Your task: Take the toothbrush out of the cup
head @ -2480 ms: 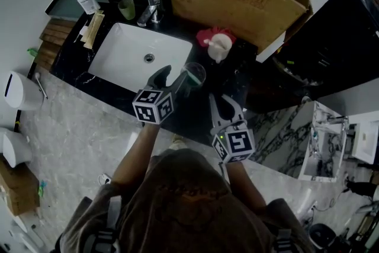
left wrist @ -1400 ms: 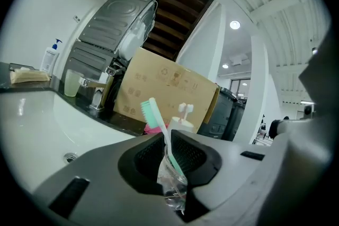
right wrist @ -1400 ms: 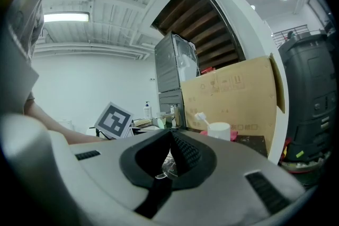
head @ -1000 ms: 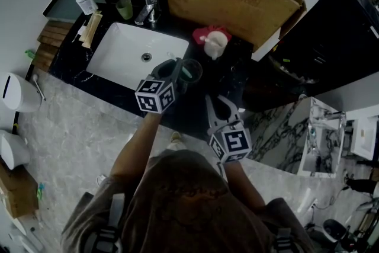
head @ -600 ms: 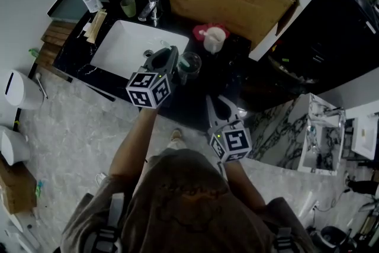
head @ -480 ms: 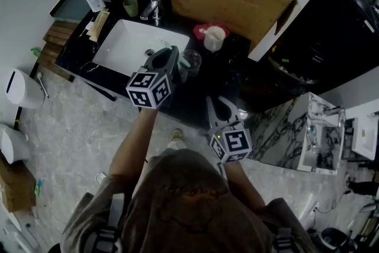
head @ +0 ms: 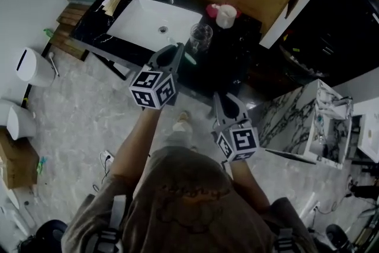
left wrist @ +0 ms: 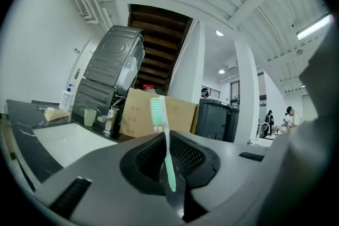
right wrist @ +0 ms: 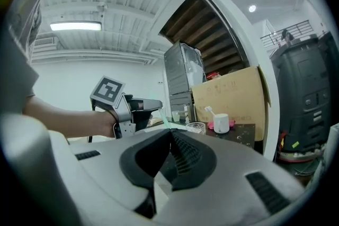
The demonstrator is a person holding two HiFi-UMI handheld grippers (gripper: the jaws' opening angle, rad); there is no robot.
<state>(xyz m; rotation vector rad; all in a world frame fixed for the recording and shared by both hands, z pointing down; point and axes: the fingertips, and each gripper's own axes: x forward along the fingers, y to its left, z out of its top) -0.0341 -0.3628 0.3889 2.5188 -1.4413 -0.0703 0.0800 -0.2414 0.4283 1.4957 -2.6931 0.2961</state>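
Extraction appears complete as things lie: we find the toothbrush (left wrist: 162, 141) clamped in the left gripper (head: 176, 51), whose jaws are closed tight on its handle. In the left gripper view the brush stands upright across the jaws. Its long axis is close to vertical with a slight lean, the bristle head is uppermost and well above the jaw tips, and the handle runs down into the seam between the pads. In the head view only a short green length shows just beside those tips.

The glass cup (head: 200, 38) stands on the dark counter (head: 237, 62), between the white sink (head: 142, 18) and a white mug (head: 226, 15). It lies just beyond the left jaws and slightly to their right. We see nothing in it, and the brush looks clear of its rim, though the head view is too small to rule out contact.

The right gripper (head: 220, 102) sits nearer the person's body, well apart from the cup. Its jaws are pressed together on nothing, as its own view confirms, and it takes no part.

Our judgement: the left hand is the nearer and the only one loaded. Whatever follows turns on the upright axis of the brush against the cup just ahead, so the lower end should pass wide of the rim. The grip is on a slim handle, and we rate a swivel in the pads as the main risk
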